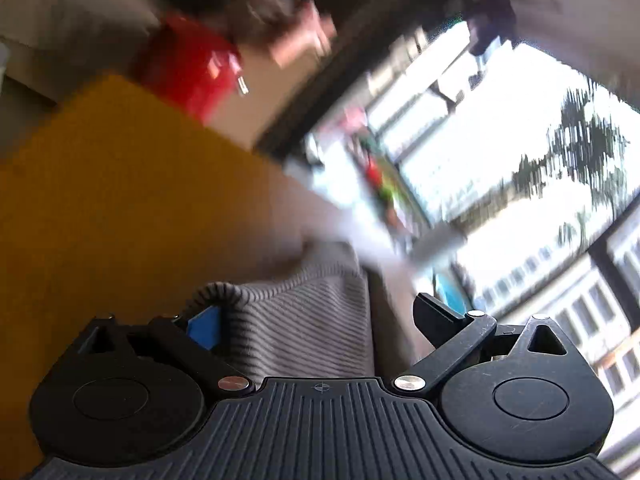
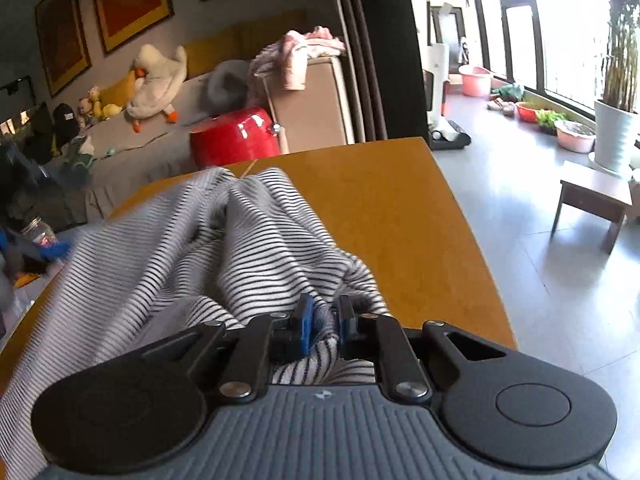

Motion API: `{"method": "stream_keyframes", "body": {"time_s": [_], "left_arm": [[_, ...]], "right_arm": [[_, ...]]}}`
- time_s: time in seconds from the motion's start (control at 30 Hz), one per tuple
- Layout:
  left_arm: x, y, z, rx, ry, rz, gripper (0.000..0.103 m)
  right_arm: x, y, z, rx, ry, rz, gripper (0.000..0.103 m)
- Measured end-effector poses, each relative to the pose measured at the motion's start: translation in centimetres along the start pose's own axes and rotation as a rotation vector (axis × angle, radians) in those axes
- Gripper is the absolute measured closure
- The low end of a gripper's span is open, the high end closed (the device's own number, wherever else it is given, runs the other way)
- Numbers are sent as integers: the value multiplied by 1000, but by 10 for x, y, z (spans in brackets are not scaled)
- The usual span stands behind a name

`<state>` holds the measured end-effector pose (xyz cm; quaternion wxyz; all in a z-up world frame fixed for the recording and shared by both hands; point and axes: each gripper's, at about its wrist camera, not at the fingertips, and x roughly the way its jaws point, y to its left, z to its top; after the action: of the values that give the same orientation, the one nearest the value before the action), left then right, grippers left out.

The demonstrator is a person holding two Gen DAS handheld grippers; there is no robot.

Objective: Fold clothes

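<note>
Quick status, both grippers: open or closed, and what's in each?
Left gripper: jaws wide open, striped garment lying between them, not pinched.
Right gripper: closed on a fold of the striped garment.

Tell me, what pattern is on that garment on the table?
Thin dark stripes on white, on the garment; clearest in the right wrist view.

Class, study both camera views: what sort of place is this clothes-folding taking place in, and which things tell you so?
Most likely a home living room. A sofa holds a plush goose and small toys, framed pictures hang above it, and a potted plant stands by large windows. The striped garment lies on a wooden table.
</note>
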<state>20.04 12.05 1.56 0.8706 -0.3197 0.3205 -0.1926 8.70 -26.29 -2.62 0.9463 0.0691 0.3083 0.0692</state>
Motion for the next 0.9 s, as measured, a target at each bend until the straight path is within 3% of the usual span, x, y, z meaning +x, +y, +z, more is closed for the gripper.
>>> {"method": "stream_keyframes", "body": {"time_s": [0.1,0.17,0.27,0.33,0.4,0.47,0.57,0.7,0.83,0.9], "left_arm": [[-21,19,21,20,-125,166,1],[-26,35,35,23,-86,226,0],[-30,45,45,9,-4,222,0],[-26,33,47,103,24,238,0],[-12,11,37,201,57,226,0],[14,-11,29,279,83,215,0],[60,-38,8,389,118,222,0],[114,-56,-14,568,165,266,0],[130,-58,-41,804,150,379,0],[126,-47,-35,814,131,427,0]], "right_arm": [[5,1,2,-37,4,-48,92],[8,3,6,-60,4,-72,92],[7,13,26,-126,-48,-121,92],[0,20,49,-153,-118,-120,89],[-4,29,75,-161,-160,-75,77],[0,39,94,-173,-173,-26,58],[19,54,96,-181,-135,26,57],[42,61,70,-183,-63,23,57],[56,57,48,-203,10,-10,56],[60,47,42,-192,31,-38,54]]}}
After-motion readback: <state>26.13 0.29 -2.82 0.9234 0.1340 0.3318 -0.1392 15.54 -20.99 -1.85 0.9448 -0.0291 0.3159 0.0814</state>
